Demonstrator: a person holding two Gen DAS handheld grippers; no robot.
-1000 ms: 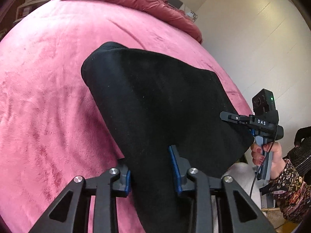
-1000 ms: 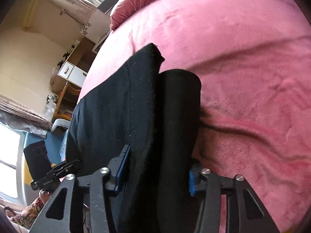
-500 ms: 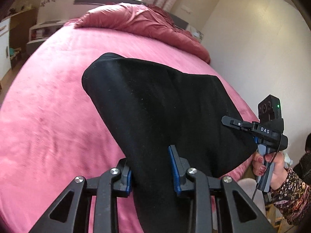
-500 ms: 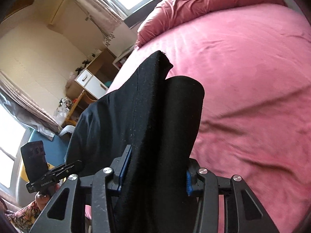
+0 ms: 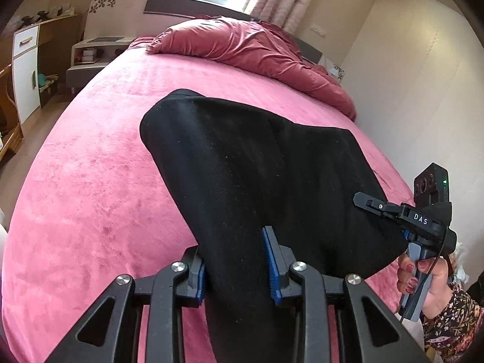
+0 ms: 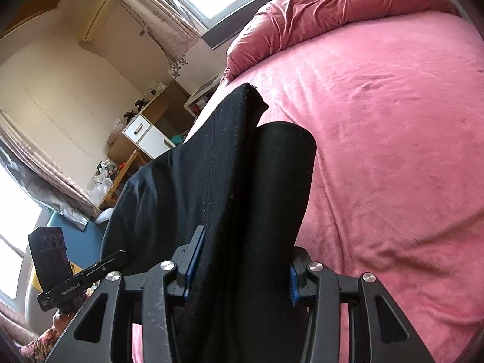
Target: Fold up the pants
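Observation:
The black pants (image 5: 257, 175) hang stretched in the air between both grippers, above the pink bed (image 5: 90, 181). My left gripper (image 5: 236, 260) is shut on one end of the cloth, which bunches between its blue pads. My right gripper (image 6: 239, 263) is shut on the other end; it also shows at the right of the left wrist view (image 5: 402, 214), held by a hand. In the right wrist view the pants (image 6: 236, 166) drape forward over the jaws, folded double, and the left gripper (image 6: 84, 275) shows at the lower left.
A crumpled red duvet (image 5: 248, 48) lies at the head of the bed under the window. A white and wood cabinet (image 5: 27, 69) and a low shelf unit (image 5: 90, 57) stand left of the bed. A pale wall (image 5: 417, 90) runs along the right side.
Both grippers have risen and tilted up with the pants still held, so the window, duvet and room furniture have come into view. The cloth stays stretched between them.

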